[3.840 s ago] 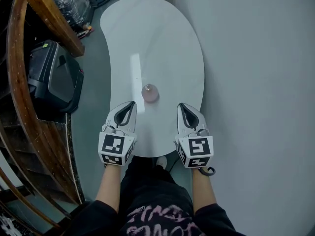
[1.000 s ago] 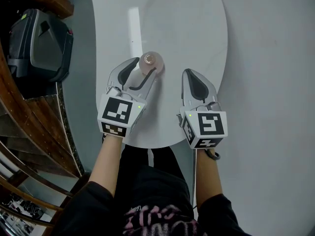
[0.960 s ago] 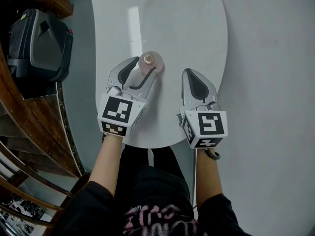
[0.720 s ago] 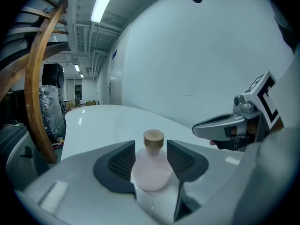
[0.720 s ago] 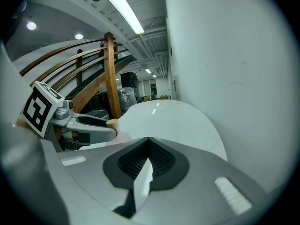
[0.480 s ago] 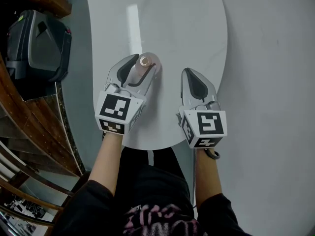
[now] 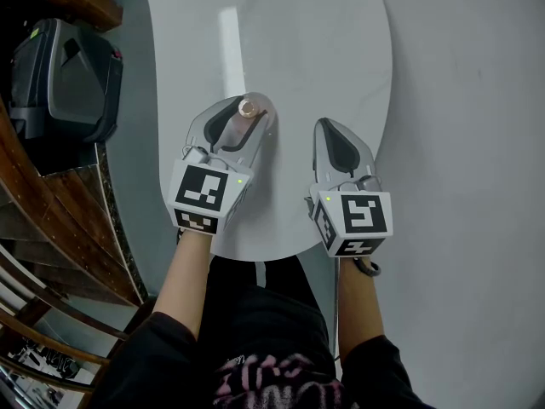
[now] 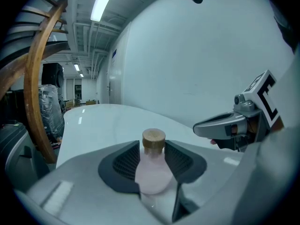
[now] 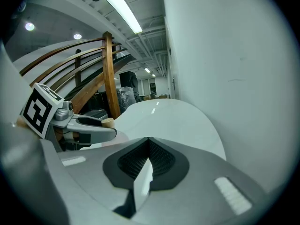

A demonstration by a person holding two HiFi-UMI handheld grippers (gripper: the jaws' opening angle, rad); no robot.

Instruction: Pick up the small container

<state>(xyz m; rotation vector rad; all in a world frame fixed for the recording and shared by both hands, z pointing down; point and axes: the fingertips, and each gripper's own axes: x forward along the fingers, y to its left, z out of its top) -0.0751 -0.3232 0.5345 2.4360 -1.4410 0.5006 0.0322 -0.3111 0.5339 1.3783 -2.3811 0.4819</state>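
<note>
The white counter point(image 7: 324, 49) fills the upper middle of the head view. Right of centre, the right hand-held gripper point(image 7: 330, 126) is kept with jaws together, empty. Left of centre, the left hand-held gripper point(image 7: 247, 114) is clamped on the small container point(image 8: 152, 172), judged light, smooth and breakable. It is best held by the belly, below the cork point(image 8: 153, 138).
</note>
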